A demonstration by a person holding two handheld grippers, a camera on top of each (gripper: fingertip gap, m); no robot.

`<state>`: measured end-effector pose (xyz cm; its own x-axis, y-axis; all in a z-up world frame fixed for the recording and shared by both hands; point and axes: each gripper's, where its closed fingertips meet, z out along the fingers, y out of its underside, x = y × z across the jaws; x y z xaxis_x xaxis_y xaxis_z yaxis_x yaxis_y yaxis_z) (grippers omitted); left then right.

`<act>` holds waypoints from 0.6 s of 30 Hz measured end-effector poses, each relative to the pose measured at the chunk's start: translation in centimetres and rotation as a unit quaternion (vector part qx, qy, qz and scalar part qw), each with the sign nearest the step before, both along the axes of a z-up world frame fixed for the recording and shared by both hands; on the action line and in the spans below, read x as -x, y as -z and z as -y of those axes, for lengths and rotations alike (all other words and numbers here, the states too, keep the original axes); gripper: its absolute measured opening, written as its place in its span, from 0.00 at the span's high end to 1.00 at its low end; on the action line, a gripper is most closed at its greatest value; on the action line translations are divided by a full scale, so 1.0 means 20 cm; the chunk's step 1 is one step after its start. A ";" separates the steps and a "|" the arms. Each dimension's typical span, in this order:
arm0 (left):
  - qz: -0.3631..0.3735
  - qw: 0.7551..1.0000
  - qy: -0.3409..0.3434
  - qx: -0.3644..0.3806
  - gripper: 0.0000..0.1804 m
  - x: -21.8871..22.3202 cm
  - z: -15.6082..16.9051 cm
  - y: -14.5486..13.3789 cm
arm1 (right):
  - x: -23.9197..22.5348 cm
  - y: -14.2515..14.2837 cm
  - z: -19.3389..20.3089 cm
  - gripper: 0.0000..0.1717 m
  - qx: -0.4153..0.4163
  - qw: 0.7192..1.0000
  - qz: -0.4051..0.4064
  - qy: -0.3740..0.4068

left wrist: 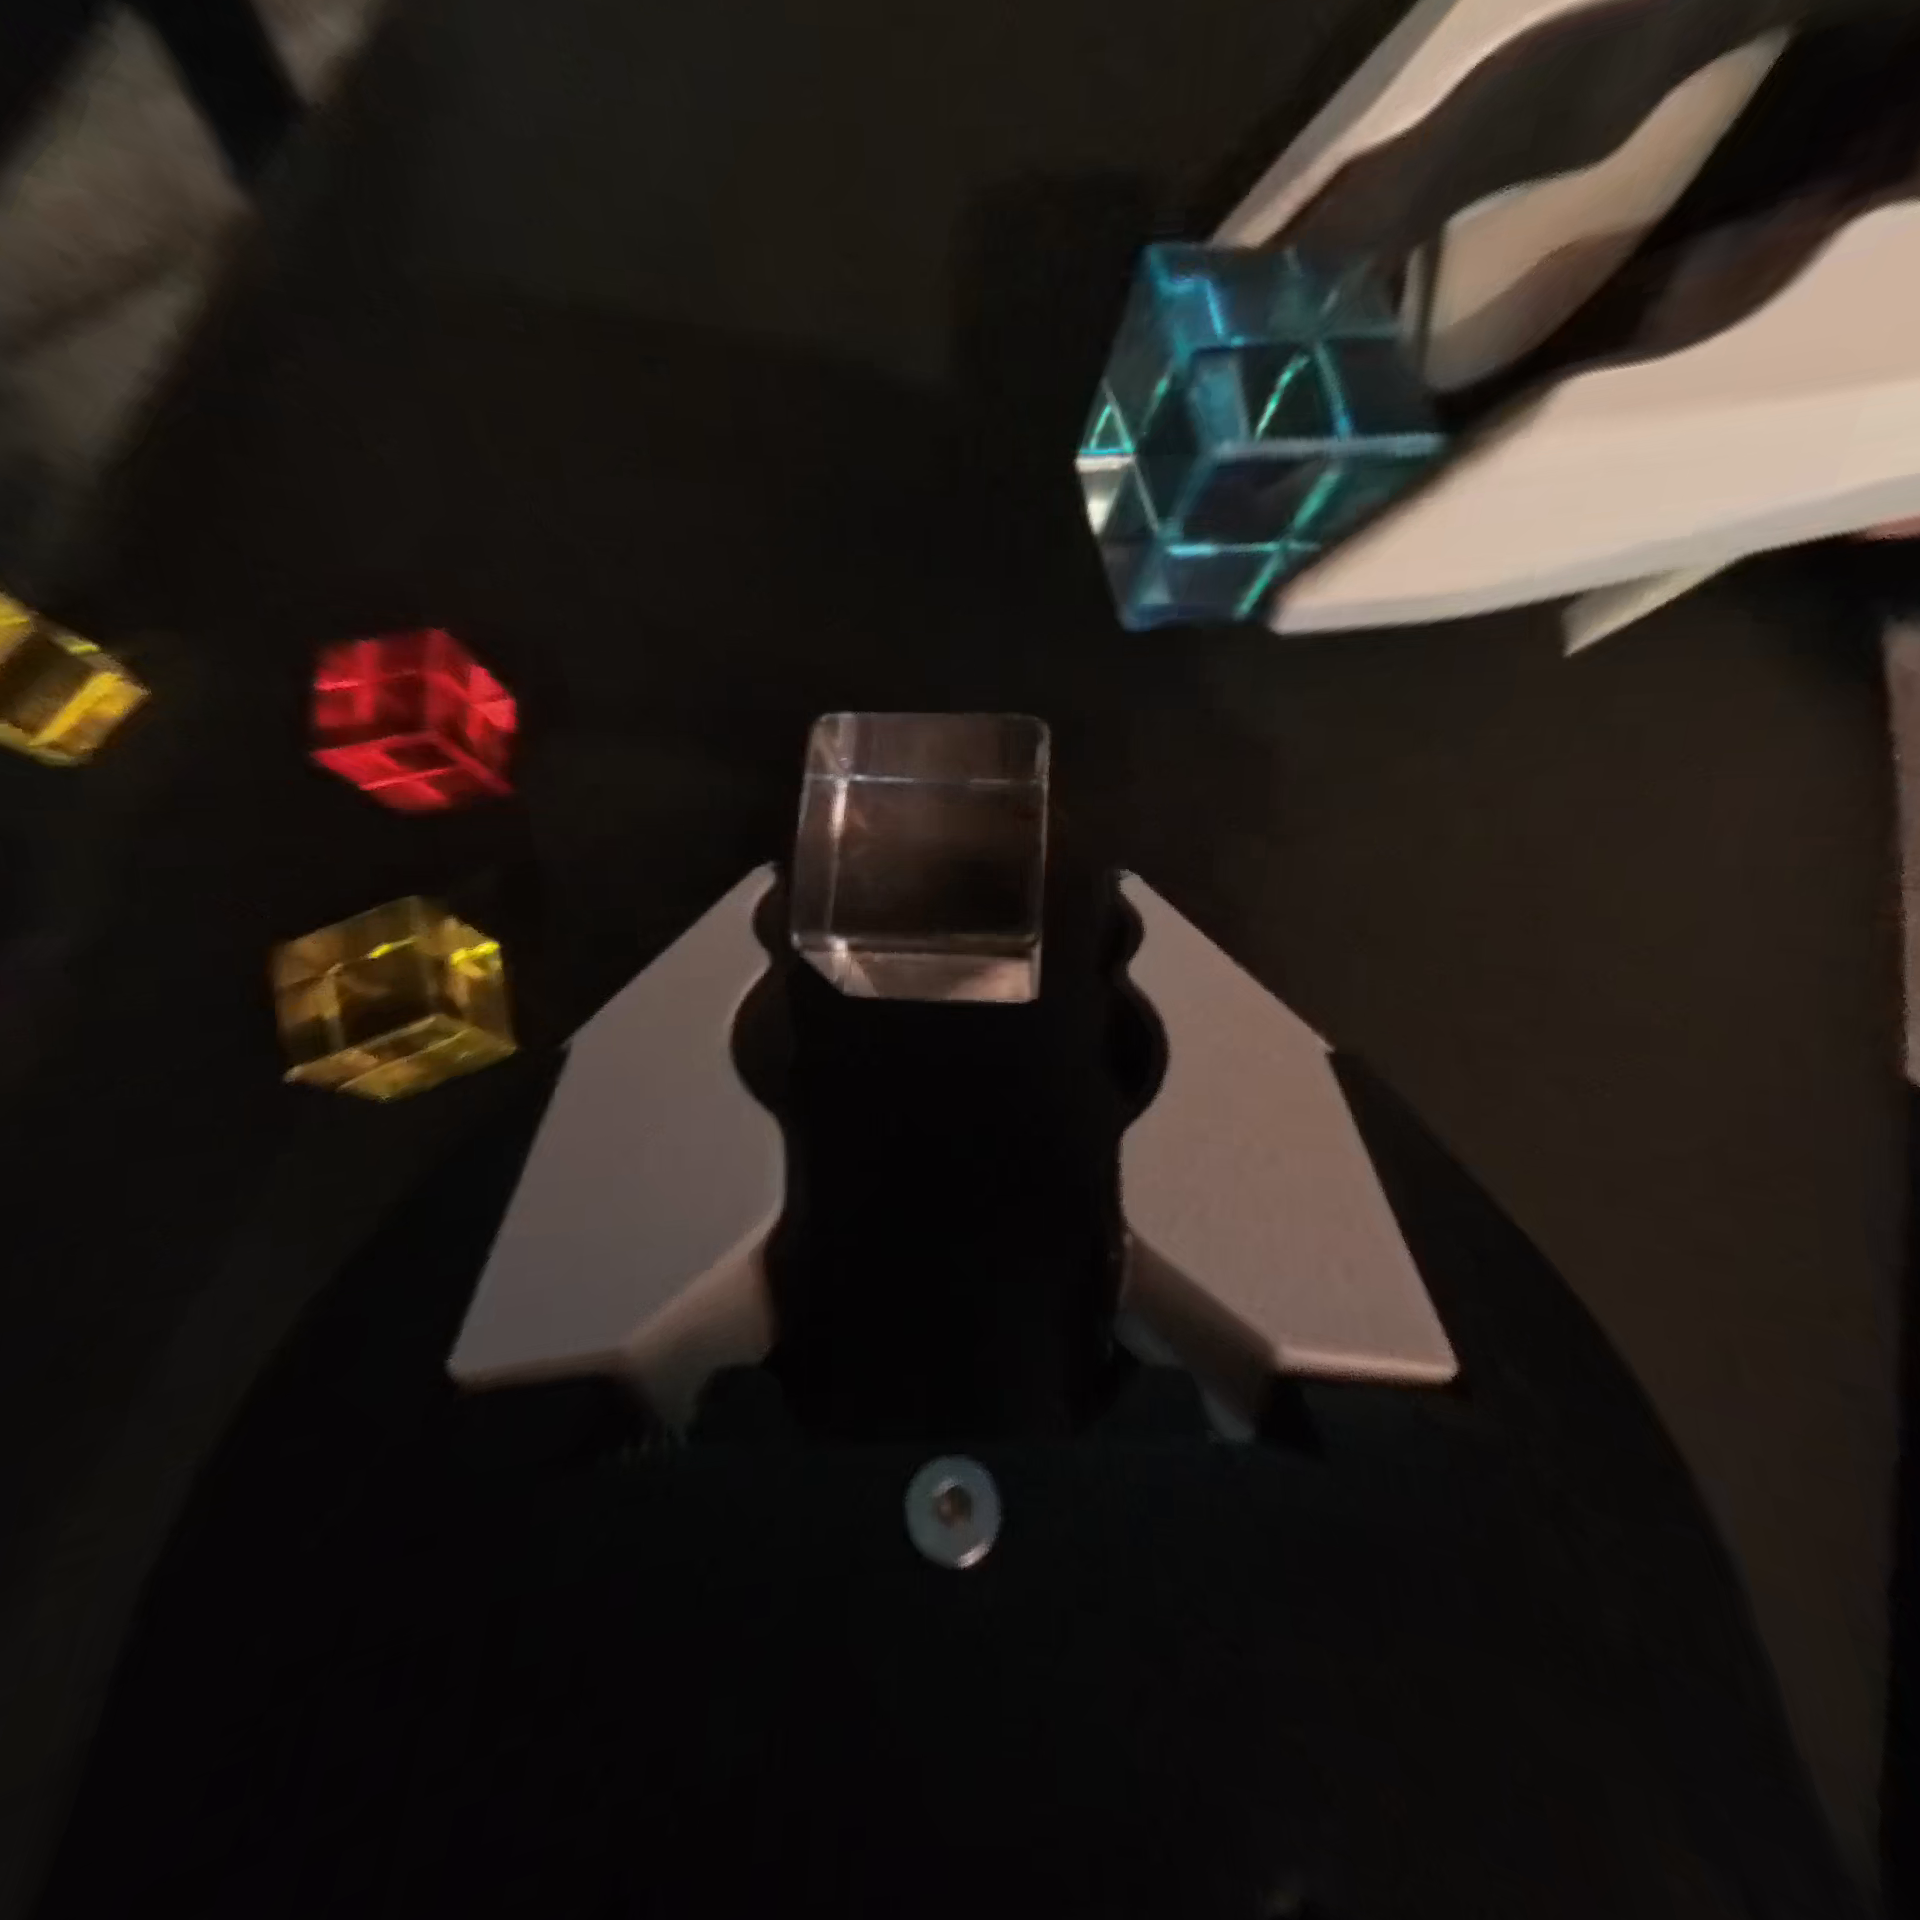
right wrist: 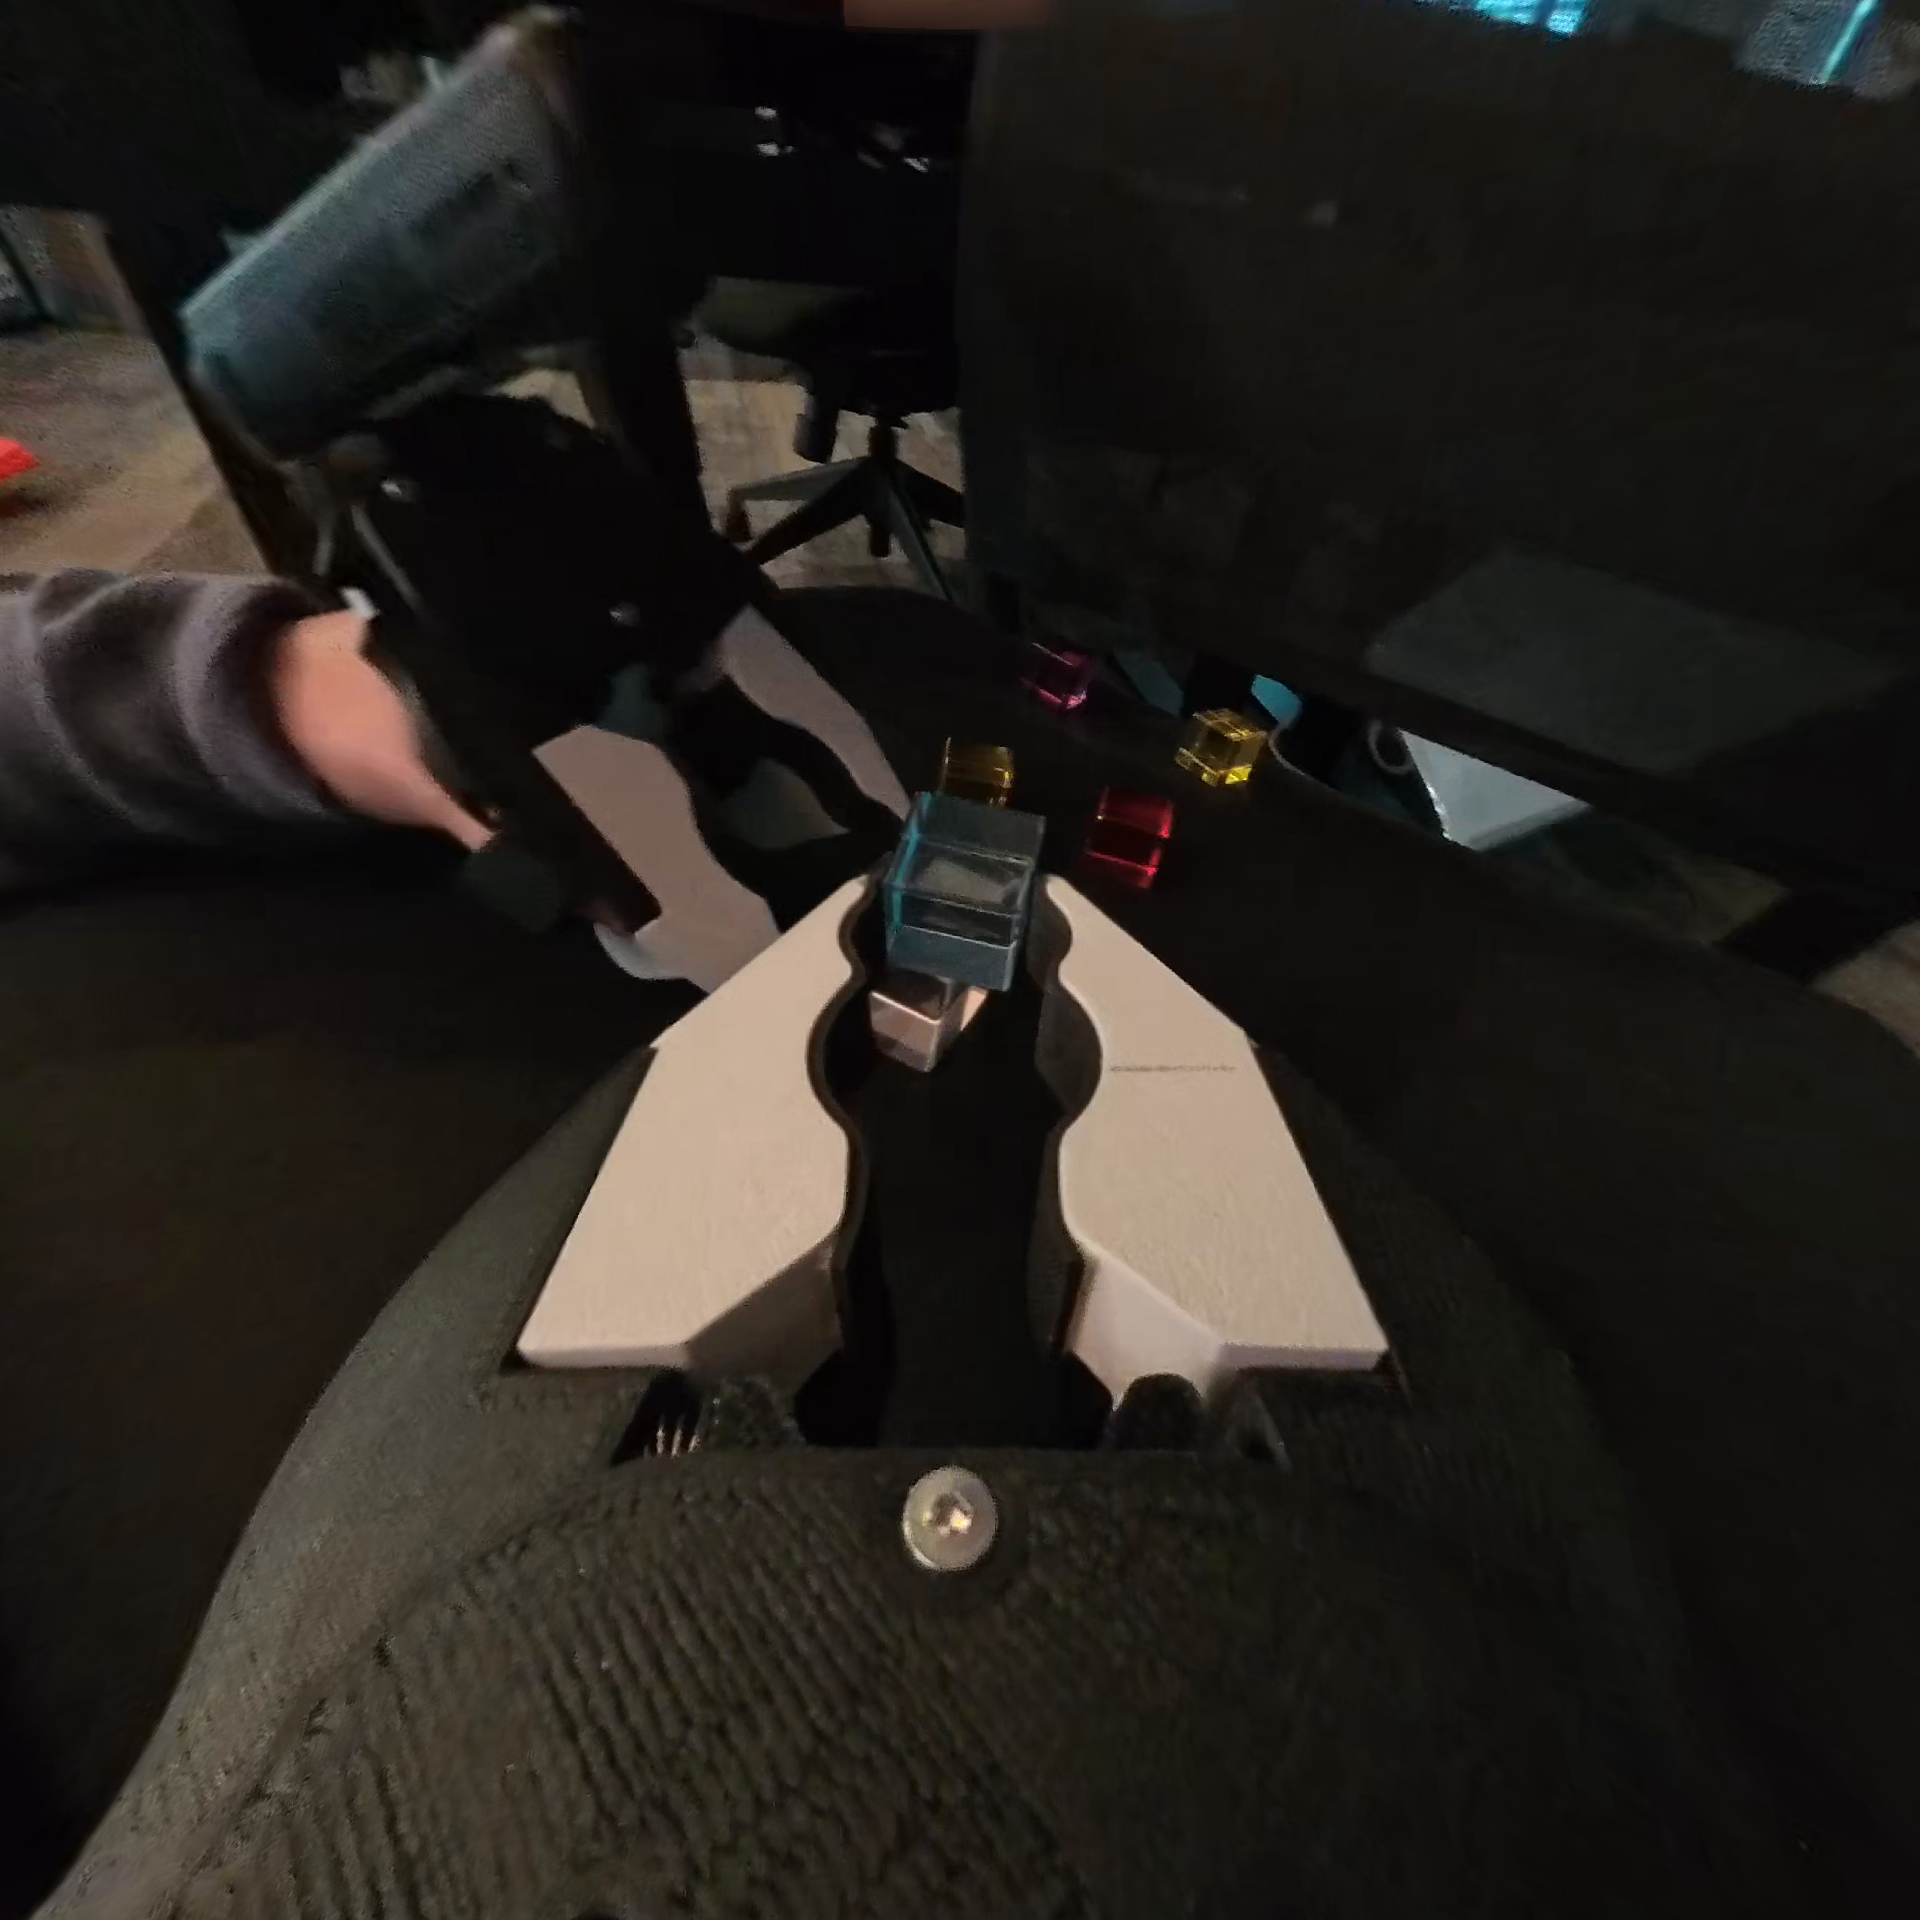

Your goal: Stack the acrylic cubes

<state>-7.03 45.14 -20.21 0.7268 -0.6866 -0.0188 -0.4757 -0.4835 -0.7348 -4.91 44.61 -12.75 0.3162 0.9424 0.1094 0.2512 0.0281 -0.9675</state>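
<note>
**Two pairs of tongs over a dark table top (left wrist: pixel 1455 935), with small see-through cubes.**

We see the right tongs (right wrist: pixel 961 894) closed to the width of a blue cube (right wrist: pixel 961 909). The cube sits at the very tips, with a white finger against each of two opposite faces, and it is held off the table. From the left wrist view the same blue cube (left wrist: pixel 1247 436) juts out past those white fingers (left wrist: pixel 1558 499), ahead of the left tongs and to their right.

The left tongs (left wrist: pixel 948 883) stand part open and grip nothing. A clear cube (left wrist: pixel 920 852) rests on the table between their tips, and we see a dark gap between the cube and the finger on either side.

In the right wrist view this clear cube (right wrist: pixel 925 1023) appears just below the blue one. The left wrist view shows the two cubes apart, not touching.

To the left of the left tongs lie a red cube (left wrist: pixel 416 717) and a yellow cube (left wrist: pixel 390 997). A second yellow cube (left wrist: pixel 52 686) lies farther left. Beyond the right tongs, farthest off, we note a pink cube (right wrist: pixel 1060 675).

A hand (right wrist: pixel 364 717) in a grey sleeve (right wrist: pixel 125 707) holds the left tongs.
</note>
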 end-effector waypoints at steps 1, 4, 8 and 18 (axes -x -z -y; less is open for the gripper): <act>-0.003 1.000 0.009 0.004 0.70 -0.01 0.00 0.01 | 0.01 0.00 0.02 0.84 -0.005 1.000 0.005 -0.017; 0.004 0.999 0.051 0.004 0.75 -0.05 0.03 0.00 | 0.03 0.00 0.08 0.84 -0.015 0.997 0.022 -0.077; 0.015 0.983 0.183 0.004 0.75 -0.16 0.21 -0.02 | 0.04 0.01 0.17 0.84 0.010 0.984 0.050 -0.173; 0.006 0.971 0.239 0.006 0.75 -0.17 0.26 0.00 | 0.04 0.13 0.24 0.84 0.050 0.953 0.157 -0.252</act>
<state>-3.73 39.87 -20.25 0.3244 -0.9459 -0.0028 -0.6398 -0.2173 -0.7371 -5.61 39.86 -15.35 -0.2142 0.9764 0.0265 0.5078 0.1345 -0.8509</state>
